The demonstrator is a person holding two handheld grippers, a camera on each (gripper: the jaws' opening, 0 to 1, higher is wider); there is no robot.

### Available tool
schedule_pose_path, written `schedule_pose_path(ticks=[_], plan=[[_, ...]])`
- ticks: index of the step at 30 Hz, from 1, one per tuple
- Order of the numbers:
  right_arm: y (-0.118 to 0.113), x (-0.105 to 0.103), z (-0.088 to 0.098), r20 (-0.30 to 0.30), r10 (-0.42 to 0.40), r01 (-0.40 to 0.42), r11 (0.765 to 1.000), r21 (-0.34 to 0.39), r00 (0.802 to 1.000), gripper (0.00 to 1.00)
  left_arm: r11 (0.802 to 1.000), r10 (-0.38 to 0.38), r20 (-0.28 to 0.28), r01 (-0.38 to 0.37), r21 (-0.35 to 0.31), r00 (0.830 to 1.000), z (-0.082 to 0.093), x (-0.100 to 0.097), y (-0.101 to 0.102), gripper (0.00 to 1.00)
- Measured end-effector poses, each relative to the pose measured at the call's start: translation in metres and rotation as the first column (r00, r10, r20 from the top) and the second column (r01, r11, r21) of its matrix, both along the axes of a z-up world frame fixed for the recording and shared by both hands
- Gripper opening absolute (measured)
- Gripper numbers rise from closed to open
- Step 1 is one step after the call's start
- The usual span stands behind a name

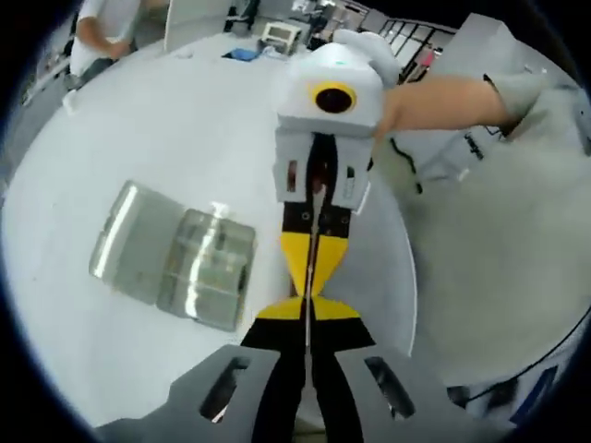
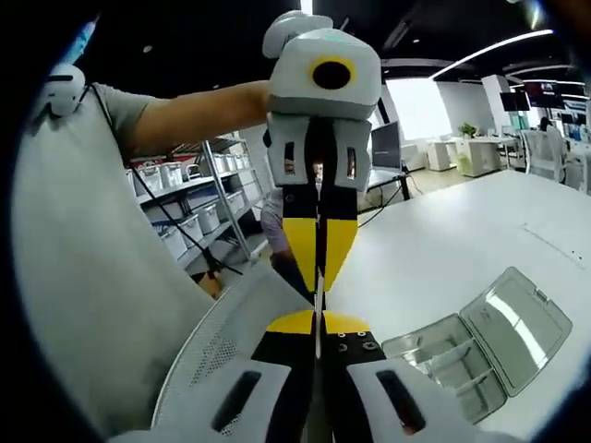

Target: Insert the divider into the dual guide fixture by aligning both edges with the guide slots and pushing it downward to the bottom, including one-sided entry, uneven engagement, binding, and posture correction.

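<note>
We are pinching a thin clear divider (image 1: 314, 263) edge-on between both closed grippers, left gripper (image 1: 309, 309) facing right gripper (image 2: 319, 318); compartment box (image 1: 175, 254) lying open on table (image 1: 166, 129), below-left.

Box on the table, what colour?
Clear, colourless plastic box with its hinged lid open; best in the left gripper view.

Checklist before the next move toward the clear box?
1. Left gripper jaws closed: ok.
2. Right gripper jaws closed, tip to tip with the left: ok.
3. Divider held between the tips: cannot tell, nothing is clearly visible there.
4. Clear box on the table, lid open: ok.
5. Tips lined up over the box: not ok, it lies off to the side.
</note>
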State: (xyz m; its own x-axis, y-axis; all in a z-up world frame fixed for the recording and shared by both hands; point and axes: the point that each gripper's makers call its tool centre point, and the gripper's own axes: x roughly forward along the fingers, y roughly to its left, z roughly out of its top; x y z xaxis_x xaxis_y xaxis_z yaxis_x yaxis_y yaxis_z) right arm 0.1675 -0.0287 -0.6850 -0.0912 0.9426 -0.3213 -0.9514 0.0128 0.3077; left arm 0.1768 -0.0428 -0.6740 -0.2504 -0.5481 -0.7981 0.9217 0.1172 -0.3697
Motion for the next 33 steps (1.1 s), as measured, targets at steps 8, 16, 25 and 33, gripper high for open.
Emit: schedule_pose_path(ticks=[8, 16, 25, 33], plan=[[0.000, -0.001, -0.001, -0.013, 0.011, -0.011, 1.000, -0.006, 1.000, 0.00, 0.998, -0.018, -0.043, 0.021, 0.061, 0.999, -0.001, 0.000, -0.001, 0.00], [-0.001, -0.001, -0.003, -0.029, 0.013, -0.013, 1.000, -0.017, 1.000, 0.00, 0.994, -0.054, -0.056, 0.059, 0.092, 0.997, -0.004, -0.001, -0.001, 0.00], [-0.004, 0.005, -0.006, -0.050, -0.018, 0.016, 0.999, -0.032, 0.999, 0.00, 0.993, -0.084, -0.002, 0.084, 0.088, 0.996, -0.007, 0.004, -0.003, 0.00], [-0.006, 0.010, -0.010, -0.042, -0.044, 0.043, 0.999, -0.033, 0.998, 0.00, 0.988, -0.125, 0.053, 0.119, 0.098, 0.991, -0.009, 0.008, -0.005, 0.00]])
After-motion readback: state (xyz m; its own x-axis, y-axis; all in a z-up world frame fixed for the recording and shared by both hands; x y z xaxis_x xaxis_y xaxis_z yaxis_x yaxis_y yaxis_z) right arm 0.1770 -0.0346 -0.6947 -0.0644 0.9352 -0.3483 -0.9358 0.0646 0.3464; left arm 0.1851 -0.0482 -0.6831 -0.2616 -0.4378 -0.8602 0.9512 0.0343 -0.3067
